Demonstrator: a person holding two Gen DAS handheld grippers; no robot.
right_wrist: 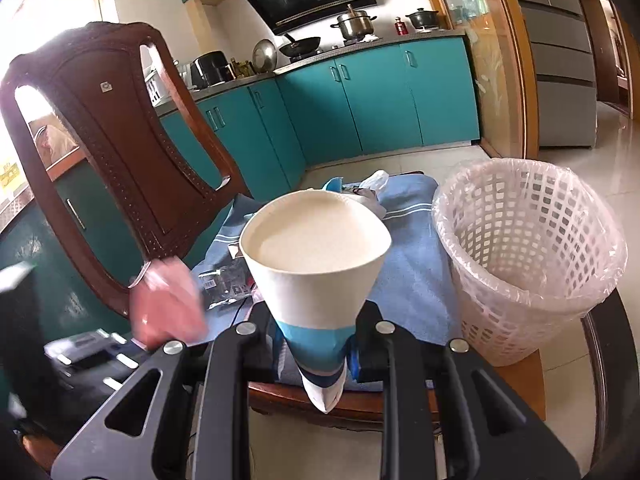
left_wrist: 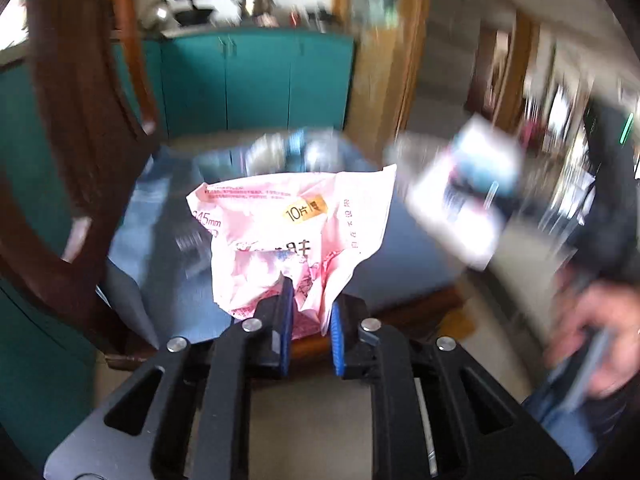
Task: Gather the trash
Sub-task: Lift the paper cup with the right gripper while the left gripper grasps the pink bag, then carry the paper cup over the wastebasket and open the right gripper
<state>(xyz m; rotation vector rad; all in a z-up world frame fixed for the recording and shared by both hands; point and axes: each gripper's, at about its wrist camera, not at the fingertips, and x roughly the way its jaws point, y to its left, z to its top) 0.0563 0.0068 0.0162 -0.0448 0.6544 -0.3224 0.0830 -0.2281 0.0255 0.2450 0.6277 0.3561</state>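
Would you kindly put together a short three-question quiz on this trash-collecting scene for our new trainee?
1. True or false: the left tongs grip a pink wrapper.
2. What do the right tongs hold? A) a spoon B) a paper cup C) a sponge
3. Fill in: the white bin is lined with a thin plastic ____.

Key:
1. True; the pads pinch its lower edge.
2. B; the cup is squashed at its blue base, its open mouth facing the camera.
3. Bag; the bin stands beside the blue cloth on the chair.
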